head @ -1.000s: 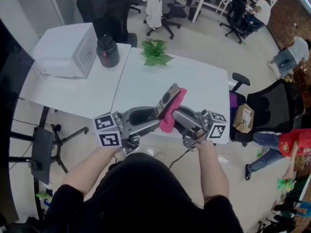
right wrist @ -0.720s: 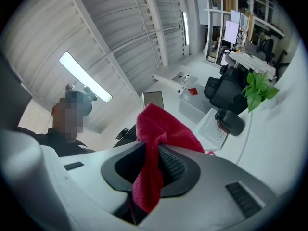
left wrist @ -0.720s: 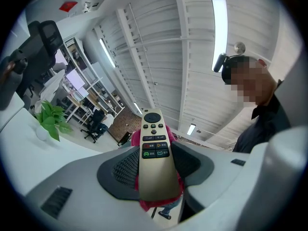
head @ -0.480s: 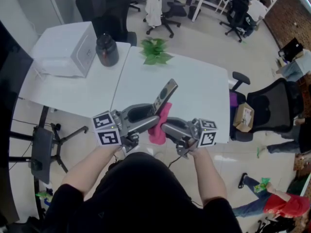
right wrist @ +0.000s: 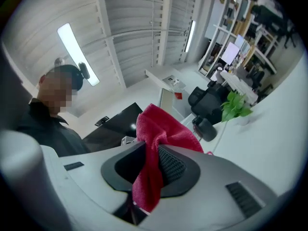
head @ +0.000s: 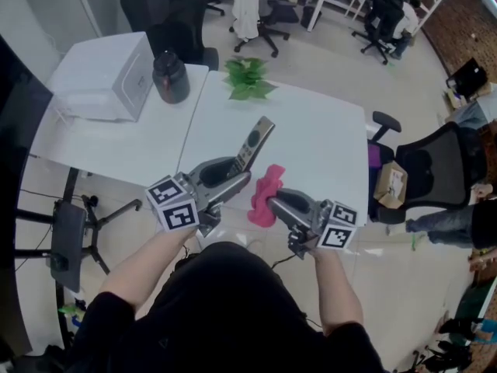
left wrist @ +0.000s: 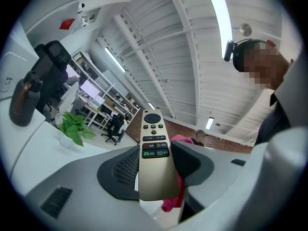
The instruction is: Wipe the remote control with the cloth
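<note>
With the left tool (head: 231, 179) clamped on the lower end of the remote (head: 255, 142) and the right tool (head: 273, 202) just beside it pinching the cloth (head: 264, 196), I'd press the loose fold flat against the button face and stroke lengthwise, holding the remote steady over the surface (head: 326, 138).

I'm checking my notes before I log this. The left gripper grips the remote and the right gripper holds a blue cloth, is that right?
Not quite: the cloth is pinkish red, not blue, as the right gripper view shows. The rest holds: the left gripper grips the remote and the right gripper holds the cloth.
</note>
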`<state>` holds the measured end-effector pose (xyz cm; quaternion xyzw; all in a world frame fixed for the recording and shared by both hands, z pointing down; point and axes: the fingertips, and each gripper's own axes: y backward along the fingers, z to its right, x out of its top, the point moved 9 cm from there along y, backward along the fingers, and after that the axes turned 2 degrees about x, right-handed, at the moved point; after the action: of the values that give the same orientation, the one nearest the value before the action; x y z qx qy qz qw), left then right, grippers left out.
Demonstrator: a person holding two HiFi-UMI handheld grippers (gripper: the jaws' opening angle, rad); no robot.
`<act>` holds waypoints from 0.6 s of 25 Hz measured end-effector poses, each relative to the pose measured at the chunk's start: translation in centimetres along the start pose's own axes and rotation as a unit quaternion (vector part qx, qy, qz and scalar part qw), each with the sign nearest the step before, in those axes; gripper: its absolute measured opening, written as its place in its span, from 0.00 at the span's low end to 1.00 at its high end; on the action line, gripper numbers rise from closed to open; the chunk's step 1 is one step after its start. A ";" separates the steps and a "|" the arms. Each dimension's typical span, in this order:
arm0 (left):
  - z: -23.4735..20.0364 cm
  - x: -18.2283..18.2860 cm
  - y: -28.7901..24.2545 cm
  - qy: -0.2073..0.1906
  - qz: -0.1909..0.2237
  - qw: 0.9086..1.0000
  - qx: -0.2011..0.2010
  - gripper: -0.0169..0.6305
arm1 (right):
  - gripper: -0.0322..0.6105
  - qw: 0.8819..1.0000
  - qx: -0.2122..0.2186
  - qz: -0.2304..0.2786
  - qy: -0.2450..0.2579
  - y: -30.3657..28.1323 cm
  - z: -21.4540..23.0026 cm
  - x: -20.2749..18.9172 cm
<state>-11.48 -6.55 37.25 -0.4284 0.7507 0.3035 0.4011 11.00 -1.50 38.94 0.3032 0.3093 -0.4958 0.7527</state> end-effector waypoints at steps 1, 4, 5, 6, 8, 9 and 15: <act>-0.3 -0.2 0.0 -0.007 -0.005 1.000 0.018 0.35 | 0.17 0.999 -0.029 -0.001 0.021 0.5 -0.2 0.2; -1.5 -0.9 0.0 -0.017 -0.017 0.997 0.069 0.35 | 0.17 0.988 -0.126 -0.007 0.090 1.8 -0.7 0.8; -2.0 -1.2 0.0 -0.016 -0.020 0.996 0.086 0.35 | 0.17 0.982 -0.154 -0.012 0.108 2.2 -0.8 0.8; -2.6 -1.5 0.0 -0.014 -0.024 0.994 0.102 0.35 | 0.17 0.977 -0.177 -0.019 0.121 2.6 -0.9 0.8; -3.7 -2.4 -0.1 -0.016 -0.037 0.990 0.136 0.35 | 0.17 0.966 -0.215 -0.029 0.138 3.4 -0.9 0.7; -4.2 -2.8 -0.2 -0.018 -0.046 0.987 0.155 0.35 | 0.17 0.961 -0.233 -0.033 0.146 3.8 -0.8 0.6; -8.2 -6.0 -0.7 -0.029 -0.105 0.956 0.273 0.35 | 0.17 0.915 -0.351 -0.075 0.184 6.3 -0.1 0.0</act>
<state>-11.85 -11.03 46.41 -0.3694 0.7439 0.0553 0.5541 16.84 0.59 39.86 0.0813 0.6182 -0.3462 0.7010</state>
